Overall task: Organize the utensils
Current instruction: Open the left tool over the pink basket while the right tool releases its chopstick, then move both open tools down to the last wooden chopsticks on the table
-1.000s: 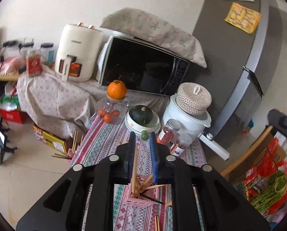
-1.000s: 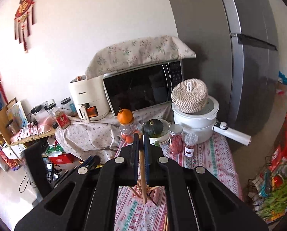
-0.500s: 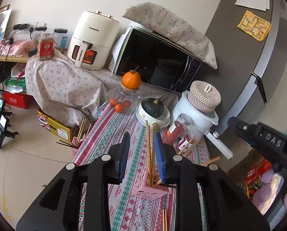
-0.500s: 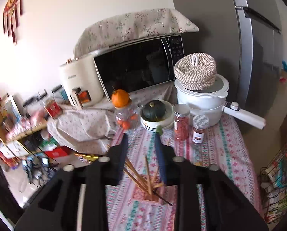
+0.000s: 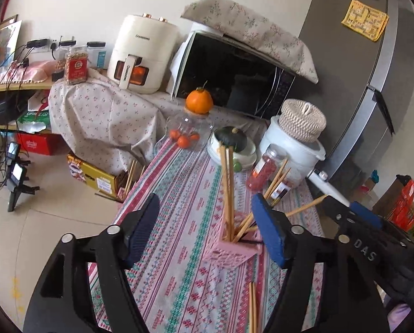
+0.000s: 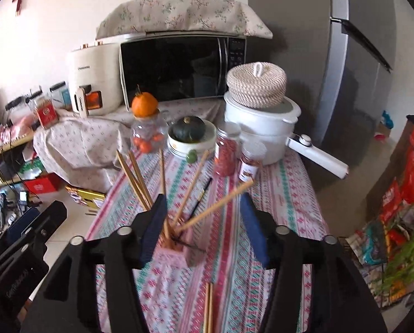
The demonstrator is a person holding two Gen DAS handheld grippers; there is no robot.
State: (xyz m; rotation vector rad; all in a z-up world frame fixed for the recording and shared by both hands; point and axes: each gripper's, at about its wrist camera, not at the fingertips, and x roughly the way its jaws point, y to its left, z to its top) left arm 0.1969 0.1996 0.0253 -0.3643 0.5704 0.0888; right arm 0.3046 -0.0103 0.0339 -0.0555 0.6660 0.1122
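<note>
Below me, a table under a striped patterned cloth (image 5: 179, 249) bears a pink slotted basket (image 5: 229, 252), two loose wooden chopsticks (image 5: 252, 308), jars and a white pot (image 6: 262, 127).

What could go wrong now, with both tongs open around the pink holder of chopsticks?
1. The pink holder looks small and light; chopsticks lean far out, so a bump from the right tongs might tip it.
2. The left tongs have just been opening beside upright sticks and could knock them.
3. The loose pair on the tablecloth might roll away.
</note>
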